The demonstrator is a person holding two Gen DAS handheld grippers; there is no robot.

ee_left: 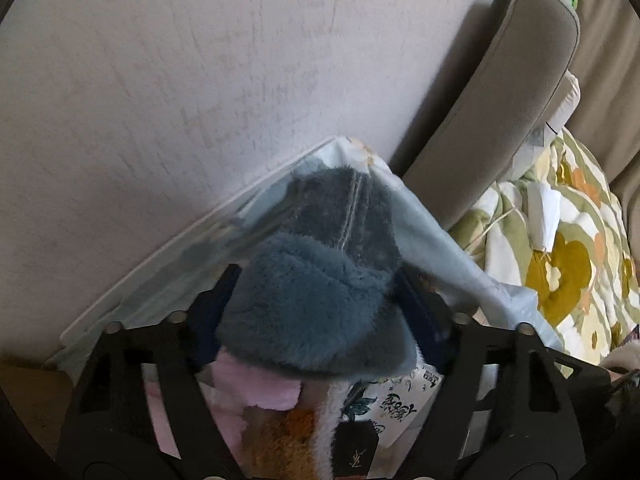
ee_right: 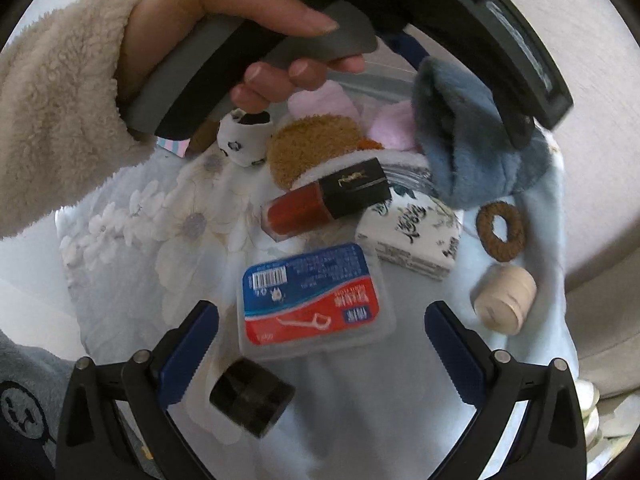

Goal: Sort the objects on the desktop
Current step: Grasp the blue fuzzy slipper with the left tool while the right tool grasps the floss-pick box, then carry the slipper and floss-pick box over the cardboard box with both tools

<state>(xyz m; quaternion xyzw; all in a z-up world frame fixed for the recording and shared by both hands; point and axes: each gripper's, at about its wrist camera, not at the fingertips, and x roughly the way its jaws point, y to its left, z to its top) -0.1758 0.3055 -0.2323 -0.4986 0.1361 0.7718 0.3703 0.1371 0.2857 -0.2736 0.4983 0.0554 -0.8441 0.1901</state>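
My left gripper (ee_left: 316, 300) is shut on a blue-grey fluffy cloth (ee_left: 316, 280) and holds it above the table's far corner; the cloth also shows in the right wrist view (ee_right: 476, 148) under the left tool. My right gripper (ee_right: 320, 344) is open and empty above a blue and red floss-pick box (ee_right: 312, 296). Around it lie a red lip-gloss bottle with a black cap (ee_right: 324, 200), a white printed box (ee_right: 412, 232), a black cylinder (ee_right: 252, 396), a beige roll (ee_right: 506, 300), a brown ring (ee_right: 500, 232), a brown plush (ee_right: 312, 148) and pink cloth (ee_right: 320, 100).
The things lie on a light-blue floral tablecloth (ee_right: 168, 240). A small white printed cup (ee_right: 244, 140) stands at the back left. A grey sofa arm (ee_left: 500, 96) and a green-yellow floral blanket (ee_left: 560, 248) lie to the right of the table. The wall (ee_left: 200, 80) is behind.
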